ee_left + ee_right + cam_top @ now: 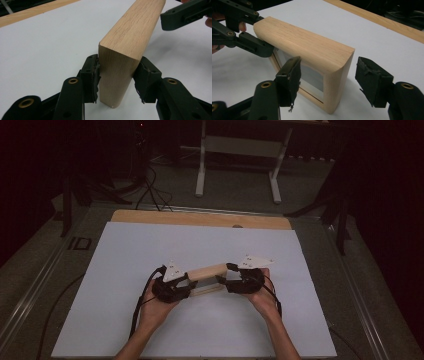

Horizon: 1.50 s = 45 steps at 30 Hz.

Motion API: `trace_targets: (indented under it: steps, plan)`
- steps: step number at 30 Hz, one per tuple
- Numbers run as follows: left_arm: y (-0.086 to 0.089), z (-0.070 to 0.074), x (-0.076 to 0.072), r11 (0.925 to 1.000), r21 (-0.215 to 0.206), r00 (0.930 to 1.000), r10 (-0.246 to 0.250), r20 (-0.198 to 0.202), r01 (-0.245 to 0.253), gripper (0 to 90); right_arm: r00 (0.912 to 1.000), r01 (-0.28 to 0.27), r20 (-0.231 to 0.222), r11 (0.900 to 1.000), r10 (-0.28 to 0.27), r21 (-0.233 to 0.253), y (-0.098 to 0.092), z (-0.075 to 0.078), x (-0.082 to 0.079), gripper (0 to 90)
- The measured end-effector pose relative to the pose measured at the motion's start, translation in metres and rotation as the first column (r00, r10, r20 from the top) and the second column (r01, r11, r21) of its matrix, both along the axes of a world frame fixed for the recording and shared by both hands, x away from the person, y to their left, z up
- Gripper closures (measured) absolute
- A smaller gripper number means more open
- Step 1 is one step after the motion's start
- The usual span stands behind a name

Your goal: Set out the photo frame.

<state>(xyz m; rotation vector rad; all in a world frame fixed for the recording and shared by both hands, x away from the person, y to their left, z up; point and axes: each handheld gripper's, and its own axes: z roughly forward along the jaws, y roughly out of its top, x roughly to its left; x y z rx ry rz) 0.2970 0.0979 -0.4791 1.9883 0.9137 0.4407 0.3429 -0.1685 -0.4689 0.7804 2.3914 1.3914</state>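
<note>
A light wooden picture frame (207,271) stands on its edge on the white sheet (150,250), lifted a little at its near side. My left gripper (187,281) is shut on its left end; in the left gripper view both pads (92,75) press the wood (125,50). My right gripper (222,280) sits at the other end. In the right gripper view its jaws (332,80) stand open astride the frame's corner (337,75), with a gap at the right pad (372,82). The frame's grey pane (312,75) faces the left jaw.
The white sheet covers a wooden tabletop whose bare back edge (200,218) shows. Beyond it on the floor stand white desk legs (201,165), cables (150,190) and dark stands. Metal rails (45,270) run along both sides of the table.
</note>
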Motion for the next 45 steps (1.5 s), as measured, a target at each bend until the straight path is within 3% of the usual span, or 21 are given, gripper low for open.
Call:
trace_targets:
  steps: [15,32,37,45]
  plan:
    - [-0.001,0.001,0.001,0.9999,0.01,1.0,0.003,0.003,-0.003,57.4,0.9987,-0.047,-0.018,0.999,0.047,-0.023,0.011,-0.011,0.01,33.7]
    - [0.003,0.007,0.008,0.9987,0.047,0.9998,0.018,0.006,-0.018,53.3,0.9986,-0.051,-0.014,0.999,0.051,-0.002,0.01,-0.01,0.006,47.5]
    - [0.01,0.012,0.014,0.9998,0.021,1.0,0.001,0.007,-0.001,53.2,0.9992,-0.04,-0.001,0.999,0.04,0.02,0.011,-0.008,0.006,49.3]
    - [0.011,0.013,0.027,0.9997,0.01,0.9998,-0.022,0.001,0.022,52.9,1.0,-0.003,0.002,1.0,0.003,0.016,0.013,-0.006,0.009,49.5]
